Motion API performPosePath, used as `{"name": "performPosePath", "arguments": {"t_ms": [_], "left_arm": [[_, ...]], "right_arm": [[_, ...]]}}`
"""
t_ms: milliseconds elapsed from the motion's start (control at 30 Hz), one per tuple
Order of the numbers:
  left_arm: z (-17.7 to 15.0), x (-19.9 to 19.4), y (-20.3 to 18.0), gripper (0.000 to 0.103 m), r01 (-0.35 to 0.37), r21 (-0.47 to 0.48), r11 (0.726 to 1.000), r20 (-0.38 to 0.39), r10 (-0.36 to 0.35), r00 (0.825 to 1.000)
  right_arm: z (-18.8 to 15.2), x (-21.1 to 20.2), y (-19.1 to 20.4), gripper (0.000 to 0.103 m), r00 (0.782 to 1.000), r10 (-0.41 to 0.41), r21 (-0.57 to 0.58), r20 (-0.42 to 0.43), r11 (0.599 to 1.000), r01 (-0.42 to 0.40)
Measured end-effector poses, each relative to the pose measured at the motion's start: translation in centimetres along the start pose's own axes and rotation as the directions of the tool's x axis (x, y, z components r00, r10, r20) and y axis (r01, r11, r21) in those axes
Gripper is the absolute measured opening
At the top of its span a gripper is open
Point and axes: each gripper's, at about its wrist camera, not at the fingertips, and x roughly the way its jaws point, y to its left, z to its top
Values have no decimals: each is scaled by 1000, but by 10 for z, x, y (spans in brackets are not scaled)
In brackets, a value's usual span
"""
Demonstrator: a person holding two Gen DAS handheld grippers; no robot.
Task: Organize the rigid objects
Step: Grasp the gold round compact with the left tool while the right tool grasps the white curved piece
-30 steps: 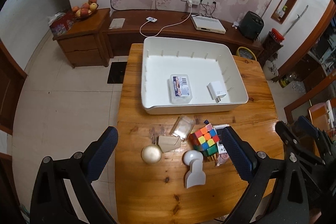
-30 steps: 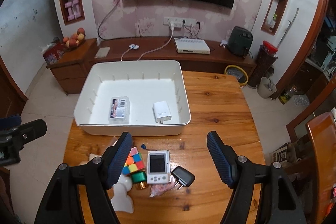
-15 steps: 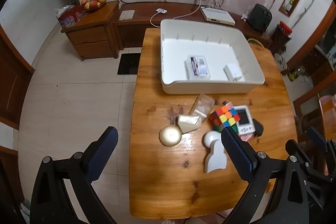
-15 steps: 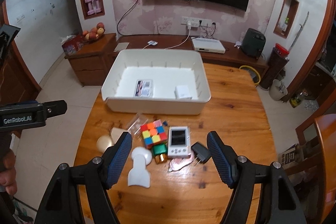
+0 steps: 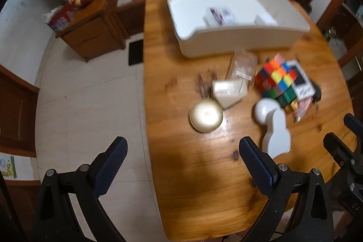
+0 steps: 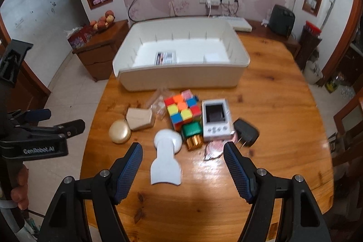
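Rigid objects (image 6: 181, 121) lying clustered on wooden table (image 6: 283, 128), before white bin (image 6: 181, 81).
Left wrist view: left gripper (image 5: 181, 151) gaping empty above gold disc (image 5: 206, 116). Right wrist view: right gripper (image 6: 182, 154) hanging half-open, empty, over white stand (image 6: 166, 158); cube (image 6: 183, 111) and handheld console (image 6: 216, 120) lying beyond.

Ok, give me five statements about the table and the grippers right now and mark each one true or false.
1. The white bin holds two items. True.
2. The colour cube lies inside the bin. False: it sits on the wooden table in front of the bin.
3. The right gripper is closed on the white handled object. False: its jaws stand open and hold nothing.
4. The round gold case lies left of the cube in the right wrist view. True.
5. The left gripper holds nothing. True.
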Motion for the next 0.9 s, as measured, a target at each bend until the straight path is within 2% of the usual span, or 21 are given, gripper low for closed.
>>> {"name": "performPosePath", "arguments": {"t_ms": [133, 300, 567, 667, 900], "left_arm": [[-2, 33, -4, 99, 20, 26, 999, -62, -18, 998], [3, 63, -14, 99, 31, 63, 998, -99, -25, 995], [16, 96, -17, 99, 39, 46, 998, -148, -32, 988], [20, 102, -19, 99, 30, 56, 998, -147, -22, 989], [26, 103, -22, 99, 58, 49, 997, -123, -52, 991]], "right_arm": [[-17, 26, 0, 75, 998, 28, 36, -51, 999, -26], [-41, 60, 3, 75, 990, 74, 91, -123, 994, -63], [-67, 89, 5, 75, 981, 114, 155, -158, 984, -90], [-71, 96, 3, 75, 982, 109, 171, -153, 982, -82], [-74, 107, 7, 75, 984, 84, 166, -154, 984, -58]]}}
